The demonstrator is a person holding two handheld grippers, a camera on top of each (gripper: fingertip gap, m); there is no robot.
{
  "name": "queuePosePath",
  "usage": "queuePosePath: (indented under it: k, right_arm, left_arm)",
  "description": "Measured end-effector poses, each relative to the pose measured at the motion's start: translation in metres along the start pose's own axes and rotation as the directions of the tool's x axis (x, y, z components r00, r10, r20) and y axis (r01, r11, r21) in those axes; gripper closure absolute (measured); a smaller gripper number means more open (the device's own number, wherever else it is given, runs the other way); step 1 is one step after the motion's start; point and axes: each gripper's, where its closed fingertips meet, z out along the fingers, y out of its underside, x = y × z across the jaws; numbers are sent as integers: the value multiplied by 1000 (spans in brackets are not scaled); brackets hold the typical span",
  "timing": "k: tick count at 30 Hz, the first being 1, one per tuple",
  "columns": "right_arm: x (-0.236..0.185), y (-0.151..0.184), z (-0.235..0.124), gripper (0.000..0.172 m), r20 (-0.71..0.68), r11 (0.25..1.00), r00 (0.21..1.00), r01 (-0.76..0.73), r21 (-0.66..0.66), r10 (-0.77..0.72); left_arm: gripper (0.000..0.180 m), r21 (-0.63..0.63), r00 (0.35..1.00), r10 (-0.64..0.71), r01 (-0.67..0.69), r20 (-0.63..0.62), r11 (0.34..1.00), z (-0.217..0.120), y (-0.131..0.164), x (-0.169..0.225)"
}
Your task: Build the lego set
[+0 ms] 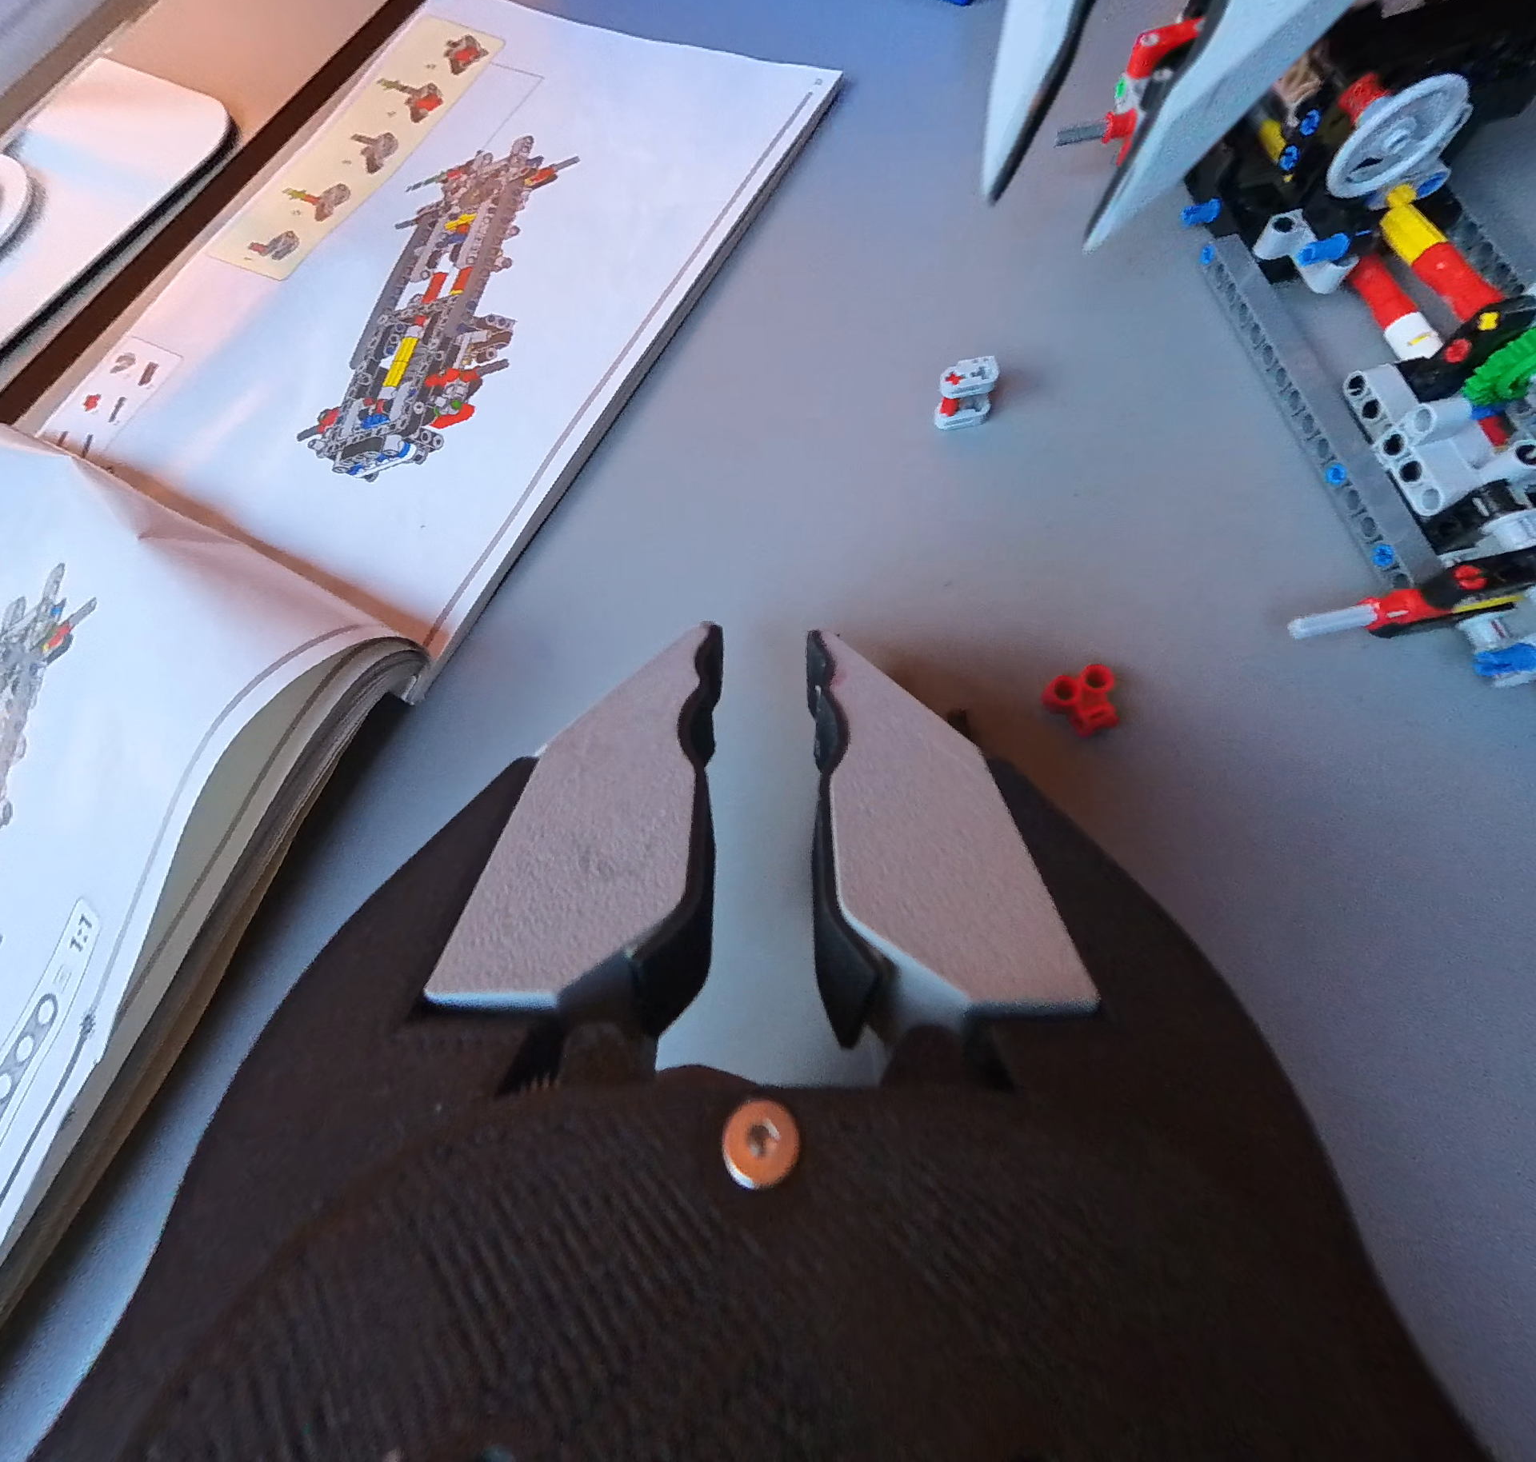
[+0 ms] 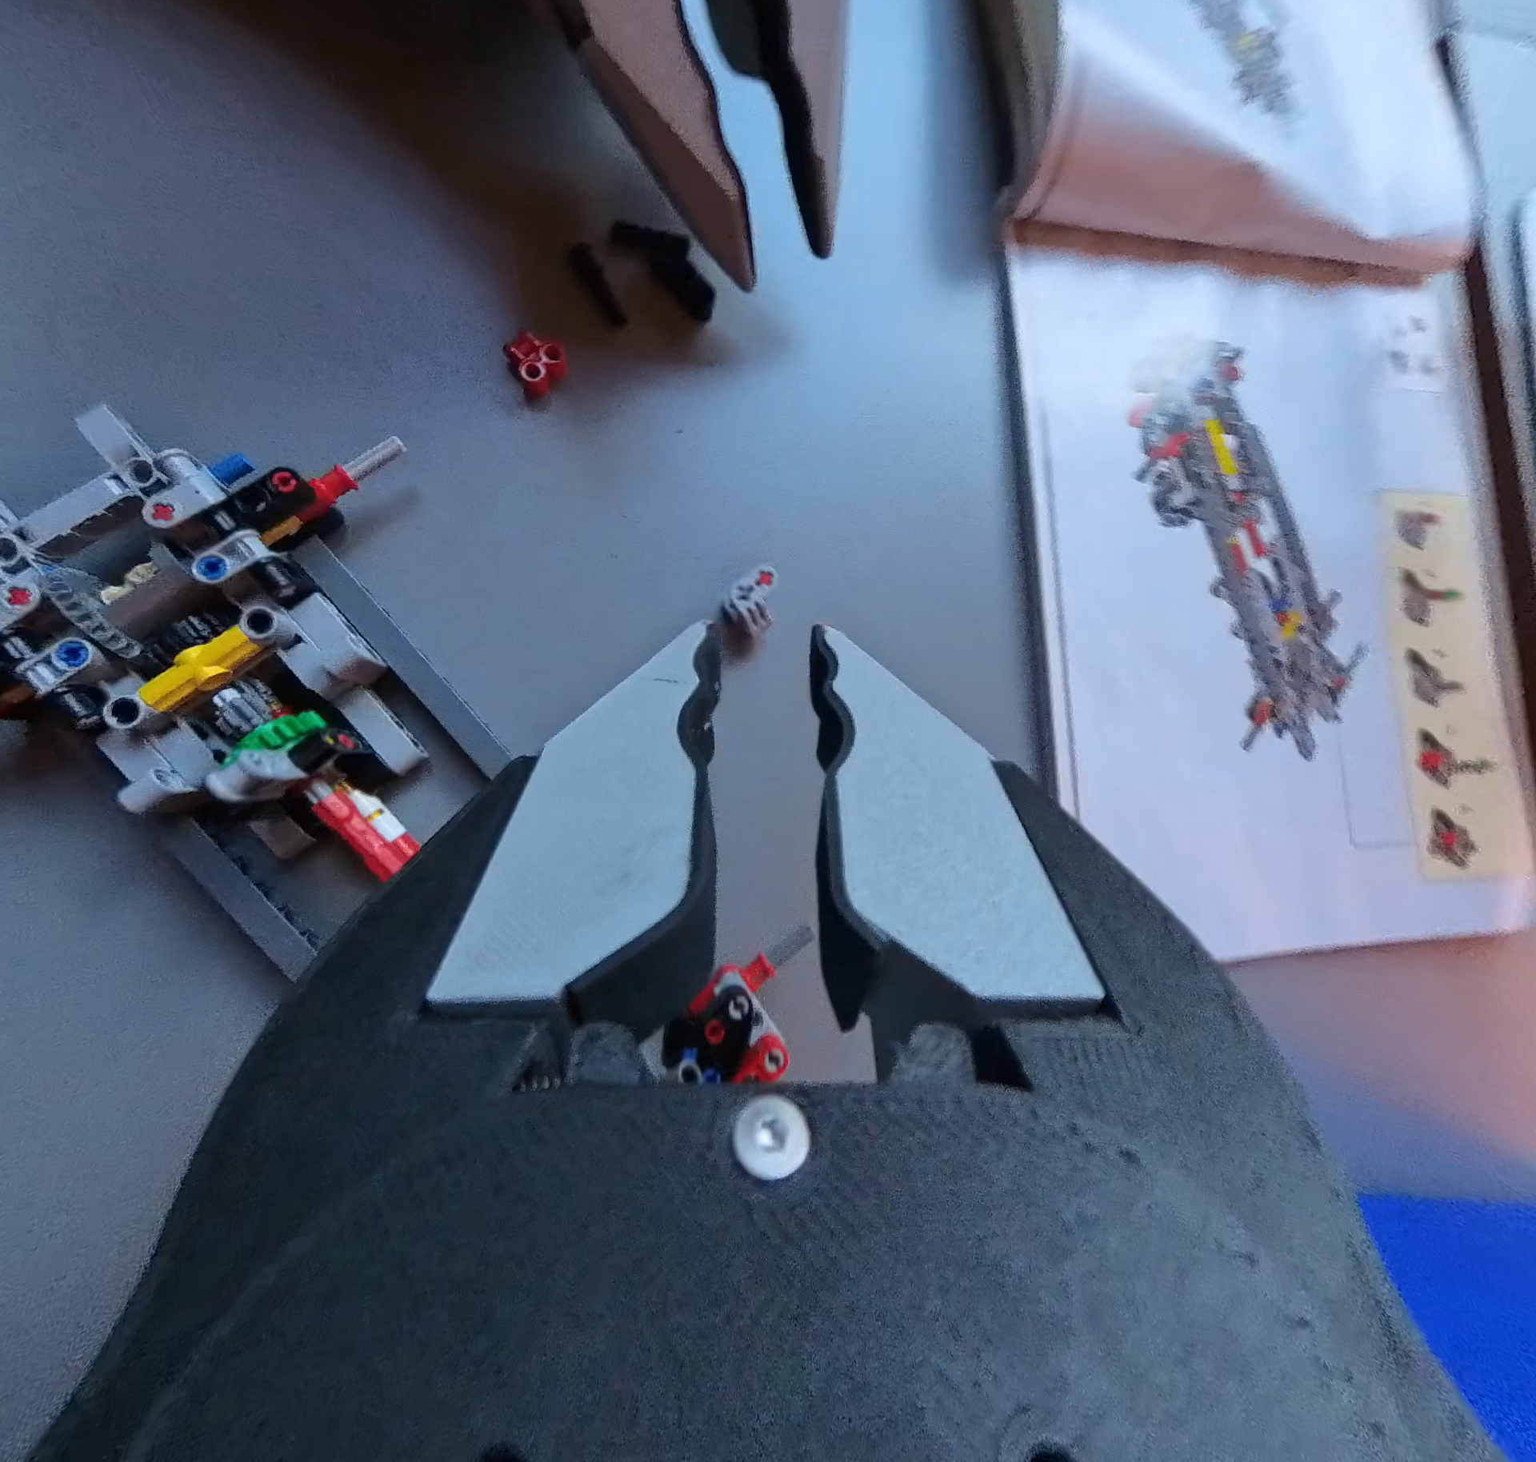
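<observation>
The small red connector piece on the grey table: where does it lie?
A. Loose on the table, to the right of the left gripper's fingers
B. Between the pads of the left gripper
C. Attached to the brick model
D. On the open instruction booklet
A: the small red connector piece lies alone on the bare grey table, right of the left gripper, whose open fingers hold nothing.

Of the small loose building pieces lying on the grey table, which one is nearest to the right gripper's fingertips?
The small grey piece with a red cross mark, just beyond the right gripper; the red connector and the black pieces lie farther off.
</observation>
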Motion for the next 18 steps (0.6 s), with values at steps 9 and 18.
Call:
queuePosePath:
  k: [9, 18]
  right_arm:
    - [-2, 20, 41, 165, 93, 957, 992, 110, -267, -88]
    - [-19, -48, 6, 166, 337, 967, 918, -244, 66, 209]
  left_arm:
    - [162, 0, 996, 78, -78, -35, 997, 3, -9, 21]
    - [151, 127, 989, 124, -113, -79, 985, -8, -31, 34]
